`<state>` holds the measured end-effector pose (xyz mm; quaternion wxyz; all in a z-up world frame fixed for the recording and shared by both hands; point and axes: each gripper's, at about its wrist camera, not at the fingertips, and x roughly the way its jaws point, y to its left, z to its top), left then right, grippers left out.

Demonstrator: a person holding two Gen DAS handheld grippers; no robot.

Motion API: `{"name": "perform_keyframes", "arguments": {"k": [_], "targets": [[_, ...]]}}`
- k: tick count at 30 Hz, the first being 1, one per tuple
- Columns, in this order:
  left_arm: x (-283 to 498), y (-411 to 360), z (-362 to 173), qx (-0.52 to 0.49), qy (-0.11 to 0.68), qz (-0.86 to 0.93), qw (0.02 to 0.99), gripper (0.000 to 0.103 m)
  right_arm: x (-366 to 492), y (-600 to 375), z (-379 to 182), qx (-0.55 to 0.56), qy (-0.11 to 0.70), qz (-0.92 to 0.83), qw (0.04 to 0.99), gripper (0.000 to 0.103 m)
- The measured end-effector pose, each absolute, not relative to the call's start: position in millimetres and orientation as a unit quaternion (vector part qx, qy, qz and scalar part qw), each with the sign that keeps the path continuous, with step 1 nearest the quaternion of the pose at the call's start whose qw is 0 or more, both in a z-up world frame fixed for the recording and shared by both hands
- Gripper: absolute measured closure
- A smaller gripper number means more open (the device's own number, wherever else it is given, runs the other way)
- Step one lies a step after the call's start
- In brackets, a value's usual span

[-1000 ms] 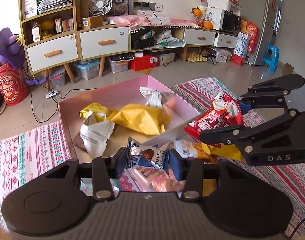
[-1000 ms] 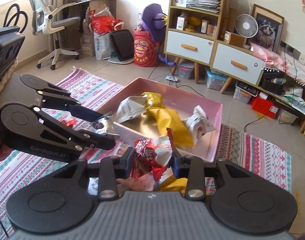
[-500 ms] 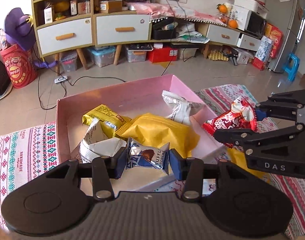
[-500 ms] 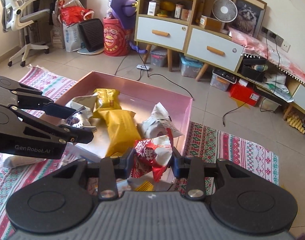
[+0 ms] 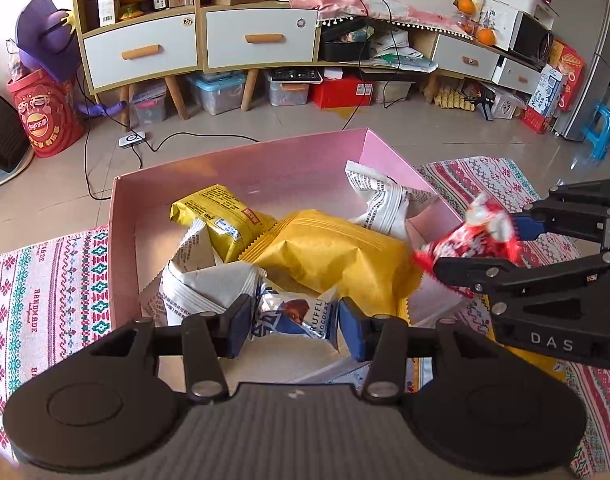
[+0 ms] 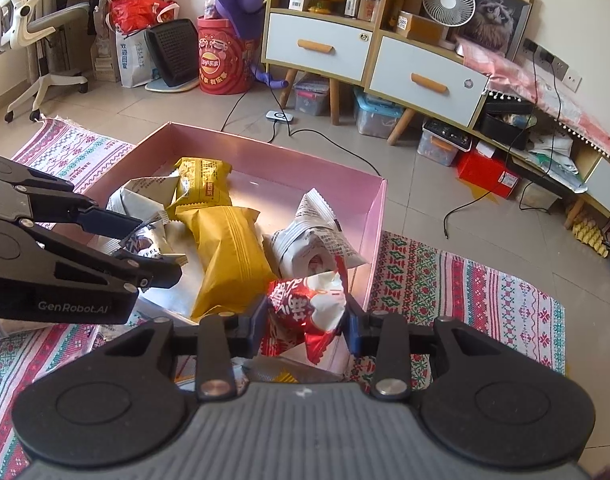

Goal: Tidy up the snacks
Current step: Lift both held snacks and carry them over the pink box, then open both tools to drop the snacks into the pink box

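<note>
A pink box [image 5: 241, 156] [image 6: 379, 216] on the floor holds a large yellow packet [image 5: 337, 256] [image 6: 229, 256], a smaller yellow one [image 5: 221, 216] and white printed packets [image 5: 385, 204]. My left gripper [image 5: 295, 324] [image 6: 153, 248] is shut on a blue-and-silver truffle chocolate packet [image 5: 293, 316] over the box's near left part. My right gripper [image 6: 305, 320] [image 5: 477, 246] hangs over the box's near right corner. A red-and-white snack packet [image 6: 305, 304] [image 5: 457, 242] sits between its pads, which still touch it as the jaws are opening.
A patterned woven rug [image 5: 45, 280] [image 6: 465, 280] lies under and around the box. Beyond it is tiled floor with a black cable [image 5: 153, 144], a red drum [image 5: 45, 120], and a low cabinet with white drawers [image 5: 261, 40]. Some packets lie on the rug near the box's front edge.
Both grippers carried their packets forward from above the rug to over the box. The red packet now looks looser between the right pads. The left grip is unchanged.
</note>
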<state>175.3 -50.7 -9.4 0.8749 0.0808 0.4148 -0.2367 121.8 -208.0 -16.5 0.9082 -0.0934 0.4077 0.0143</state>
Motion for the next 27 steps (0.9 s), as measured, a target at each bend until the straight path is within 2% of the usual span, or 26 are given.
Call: {"name": "perform_keyframes", "arguments": {"k": [4,11,15,27], "targets": [[173.8,-50.5,-8.2,0.079,0.414,-0.235,0.876,0.035,119.3,-207.7,-12.0,-0.093,0.401,0.017,0.911,0.061],[170.9,-48.2,-3.7,0.083,0.405,-0.233,0.880,0.023,114.2,-210.6,-0.9,-0.091,0.389,0.012,0.917,0.050],[167.7,-45.3,0.1,0.082,0.402,-0.234,0.881,0.018,109.2,-212.5,3.7,-0.087,0.383,0.011,0.919,0.041],[144.5,-28.1,15.5,0.092,0.389,-0.236,0.886,0.009,87.6,-205.7,16.9,-0.090,0.377,0.018,0.922,0.031]]}}
